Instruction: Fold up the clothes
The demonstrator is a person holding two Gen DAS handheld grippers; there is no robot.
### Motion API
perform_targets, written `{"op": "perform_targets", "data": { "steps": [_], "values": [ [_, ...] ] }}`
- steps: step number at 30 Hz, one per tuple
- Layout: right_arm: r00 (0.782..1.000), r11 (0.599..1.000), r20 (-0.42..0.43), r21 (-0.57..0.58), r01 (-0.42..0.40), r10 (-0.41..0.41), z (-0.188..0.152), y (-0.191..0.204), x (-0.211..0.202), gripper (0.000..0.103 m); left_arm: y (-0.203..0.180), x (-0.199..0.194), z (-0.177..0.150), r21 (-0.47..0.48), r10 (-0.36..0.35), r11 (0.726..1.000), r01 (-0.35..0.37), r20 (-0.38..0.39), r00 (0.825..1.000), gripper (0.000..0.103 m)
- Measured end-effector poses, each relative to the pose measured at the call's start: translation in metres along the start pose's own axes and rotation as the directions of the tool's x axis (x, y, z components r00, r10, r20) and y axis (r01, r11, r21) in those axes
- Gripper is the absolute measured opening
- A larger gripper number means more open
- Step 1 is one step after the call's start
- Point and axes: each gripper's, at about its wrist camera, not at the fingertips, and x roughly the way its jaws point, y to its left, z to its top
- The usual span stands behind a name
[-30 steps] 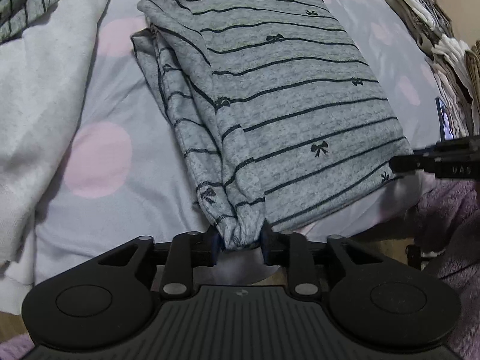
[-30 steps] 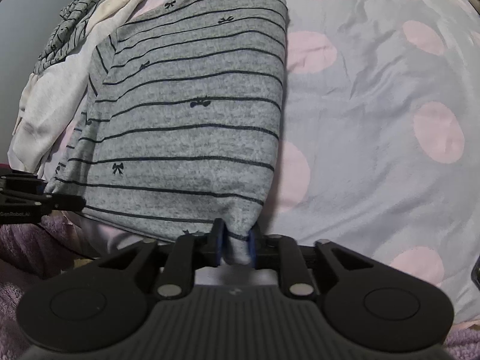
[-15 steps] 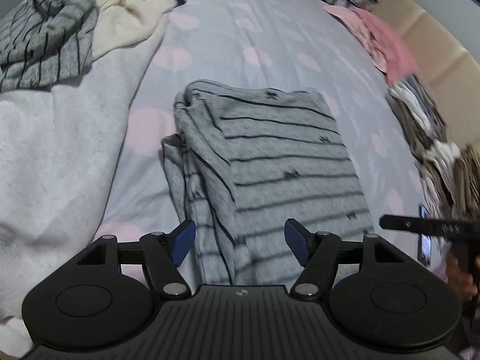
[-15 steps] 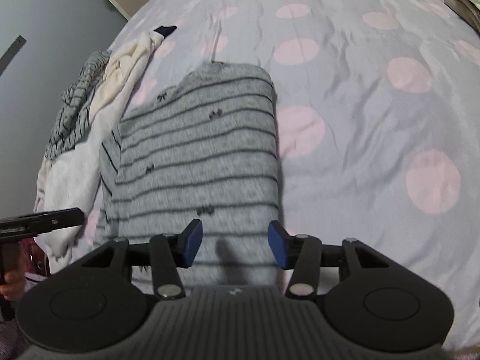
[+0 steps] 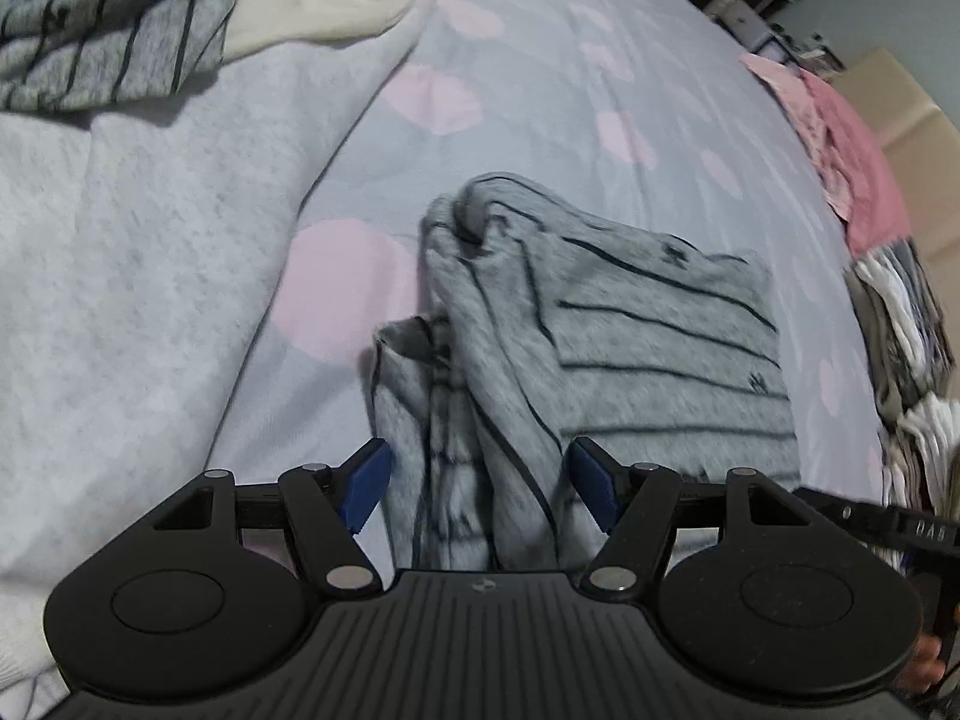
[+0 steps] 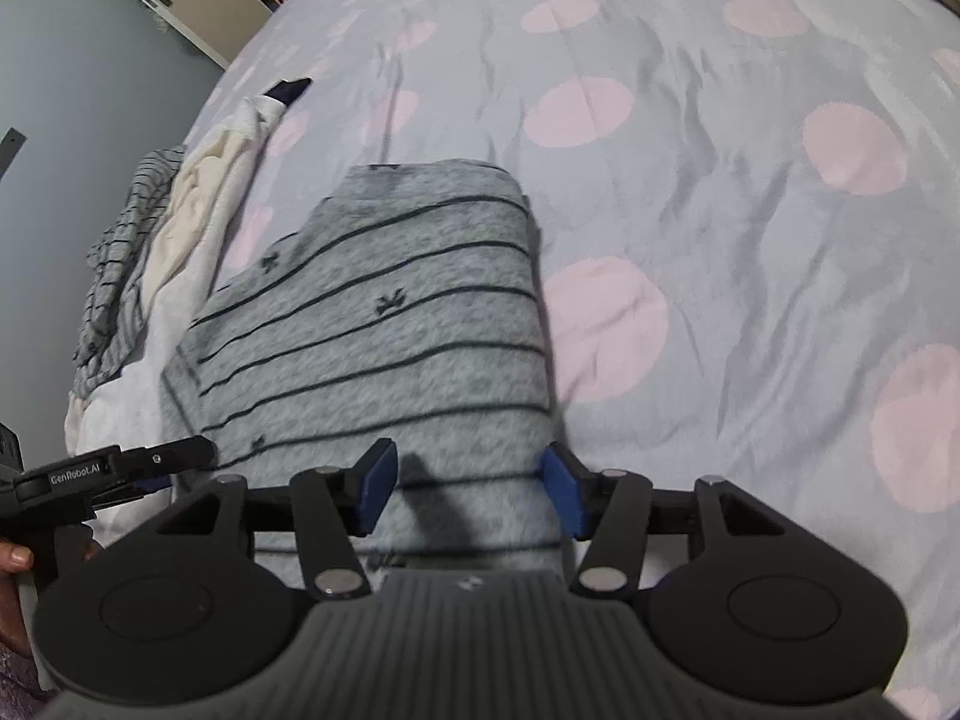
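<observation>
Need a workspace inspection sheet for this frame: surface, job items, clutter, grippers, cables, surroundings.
Surface: bedsheet, lilac-grey with pink dots, wrinkled.
Job's things: folded striped garment lies flat on the sheet; its left edge is bunched, not squared.
Clutter: unfolded clothes heap at far left, a white sweatshirt beside it; pink clothes and a stack of folded clothes on the right.
Grippers: left gripper open, fabric between its fingers, not clamped; right gripper open over the near edge.
Cables: nothing seen.
Surroundings: grey wall; cardboard box.
</observation>
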Motion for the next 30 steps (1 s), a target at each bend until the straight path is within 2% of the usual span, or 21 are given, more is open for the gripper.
{"op": "perform_targets", "data": {
  "steps": [5, 8, 11, 17, 19, 21, 22, 24, 26, 30],
  "values": [
    [0.999, 0.998, -0.047, 0.061, -0.024, 0.027, 0.01, -0.011, 0.021, 0.06, 0.002, 0.006, 0.005, -0.02, 0.028, 0.999, -0.028, 0.023, 0.999, 0.068],
    [0.997, 0.996, -0.058, 0.076, -0.043, 0.047, 0.011, -0.014, 0.028, 0.065, -0.005, 0.009, 0.004, 0.033, 0.071, 0.997, -0.072, 0.041, 0.997, 0.072],
    [0.996, 0.995, -0.06, 0.081, -0.061, 0.066, 0.012, -0.016, 0.033, 0.068, -0.005, 0.015, 0.003, 0.029, 0.068, 0.997, -0.069, 0.041, 0.997, 0.077],
    [0.996, 0.993, -0.04, 0.093, -0.077, 0.081, 0.017, -0.013, 0.04, 0.069, -0.012, 0.02, 0.006, 0.03, 0.079, 0.996, -0.081, 0.058, 0.995, 0.076],
    [0.997, 0.993, -0.034, 0.092, -0.069, 0.073, 0.018, -0.011, 0.041, 0.066, -0.016, 0.021, 0.007, 0.038, 0.08, 0.996, -0.082, 0.066, 0.995, 0.07],
    [0.998, 0.995, -0.028, 0.078, -0.056, 0.059, 0.019, -0.007, 0.041, 0.058, -0.018, 0.019, 0.008, 0.04, 0.065, 0.997, -0.068, 0.073, 0.995, 0.052],
    [0.998, 0.996, -0.02, 0.07, -0.054, 0.056, 0.018, -0.005, 0.038, 0.051, -0.019, 0.017, 0.007, 0.044, 0.054, 0.997, -0.057, 0.077, 0.996, 0.047],
    [0.999, 0.997, -0.002, 0.053, -0.051, 0.051, 0.016, -0.002, 0.033, 0.042, -0.021, 0.014, 0.006, 0.053, 0.03, 0.998, -0.035, 0.084, 0.996, 0.026],
    [0.999, 0.998, 0.015, 0.037, -0.046, 0.046, 0.015, 0.001, 0.028, 0.036, -0.023, 0.01, 0.005, 0.065, 0.023, 0.997, -0.029, 0.093, 0.995, 0.022],
    [0.998, 0.999, 0.05, 0.004, -0.037, 0.037, 0.011, 0.008, 0.018, 0.031, -0.031, -0.001, 0.002, 0.091, 0.028, 0.995, -0.04, 0.124, 0.992, 0.019]
  ]
}}
